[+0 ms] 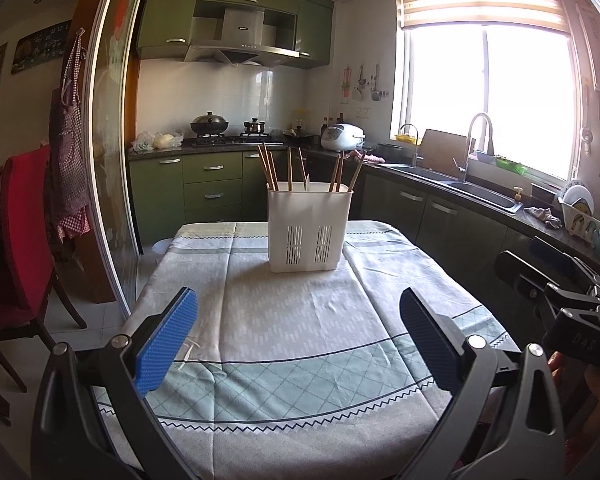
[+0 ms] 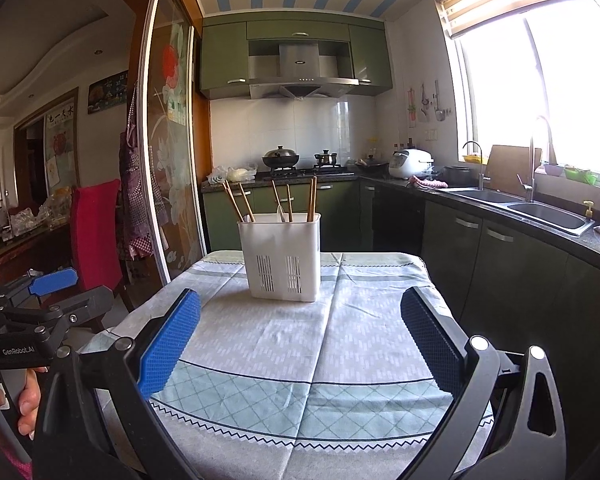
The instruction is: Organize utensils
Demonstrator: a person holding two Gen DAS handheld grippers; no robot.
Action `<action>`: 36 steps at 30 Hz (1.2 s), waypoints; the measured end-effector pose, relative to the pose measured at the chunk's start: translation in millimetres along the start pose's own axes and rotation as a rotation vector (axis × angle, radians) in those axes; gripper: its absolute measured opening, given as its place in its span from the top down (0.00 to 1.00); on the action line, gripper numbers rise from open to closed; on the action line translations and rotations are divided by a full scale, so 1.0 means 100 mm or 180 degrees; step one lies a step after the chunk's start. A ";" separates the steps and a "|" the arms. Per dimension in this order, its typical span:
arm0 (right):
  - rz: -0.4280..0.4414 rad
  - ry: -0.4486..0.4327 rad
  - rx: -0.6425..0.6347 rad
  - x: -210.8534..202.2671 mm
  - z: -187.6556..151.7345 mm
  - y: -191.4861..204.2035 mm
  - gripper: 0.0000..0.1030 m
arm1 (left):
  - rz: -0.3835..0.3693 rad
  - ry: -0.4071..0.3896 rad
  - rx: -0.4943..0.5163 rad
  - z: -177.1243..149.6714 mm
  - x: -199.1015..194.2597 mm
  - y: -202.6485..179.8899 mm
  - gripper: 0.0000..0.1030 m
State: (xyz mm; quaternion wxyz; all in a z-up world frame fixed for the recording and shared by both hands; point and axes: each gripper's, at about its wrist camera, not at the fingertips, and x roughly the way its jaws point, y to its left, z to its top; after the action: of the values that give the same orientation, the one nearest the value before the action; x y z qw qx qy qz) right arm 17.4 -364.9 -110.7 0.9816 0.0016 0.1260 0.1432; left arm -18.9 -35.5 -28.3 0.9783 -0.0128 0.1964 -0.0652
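The white plastic utensil caddy with slotted vents (image 1: 309, 229) stands upright toward the far end of the table, well ahead of both my grippers. Thin brown wooden chopsticks (image 1: 269, 169) lean out of its compartments in loose groups; from the left wrist view I count about 8, though some overlap. In the right wrist view a small white utensil tip (image 2: 281, 213) shows among them; I cannot tell what it is.

I judge the chopsticks light, stiff and smooth, likely to roll or pivot in a pinch, so I would take 1 on the bare upper shaft above the rim, pads across its width. The caddy looks light and thin-walled and could tip or slide if I drag a stick sideways.

My left gripper (image 1: 298, 342) is spread wide and empty, and so is my right gripper (image 2: 300, 344), both hovering over the near edge.

The grey and pale green patterned tablecloth (image 1: 300, 320) is soft and creased, so it may bunch. Beyond lie green kitchen cabinets (image 1: 208, 188) and a steel sink under the bright window (image 1: 480, 190).
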 end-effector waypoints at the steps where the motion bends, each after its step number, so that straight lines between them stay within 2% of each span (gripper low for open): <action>1: 0.0006 0.0005 0.0004 0.00 0.00 0.00 0.04 | 0.0001 -0.0002 0.0007 0.00 0.00 -0.01 0.07; 17: 0.0044 0.0064 0.0064 0.04 -0.01 -0.06 0.04 | -0.0039 0.0057 0.0050 -0.01 0.07 -0.08 0.07; 26: 0.0049 0.0061 0.0054 0.04 0.00 -0.06 0.04 | -0.0047 0.0000 0.0052 0.00 0.03 -0.09 0.07; 36: 0.0058 0.0054 0.0030 0.04 0.01 -0.04 0.04 | -0.0063 0.0019 -0.0050 0.01 0.03 -0.02 0.07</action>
State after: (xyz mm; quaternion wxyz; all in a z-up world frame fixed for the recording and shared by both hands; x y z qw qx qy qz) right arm 22.1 -367.7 -111.2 0.9792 0.0061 0.1350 0.1515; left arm -16.6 -37.8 -28.7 0.9769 -0.0222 0.1996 -0.0734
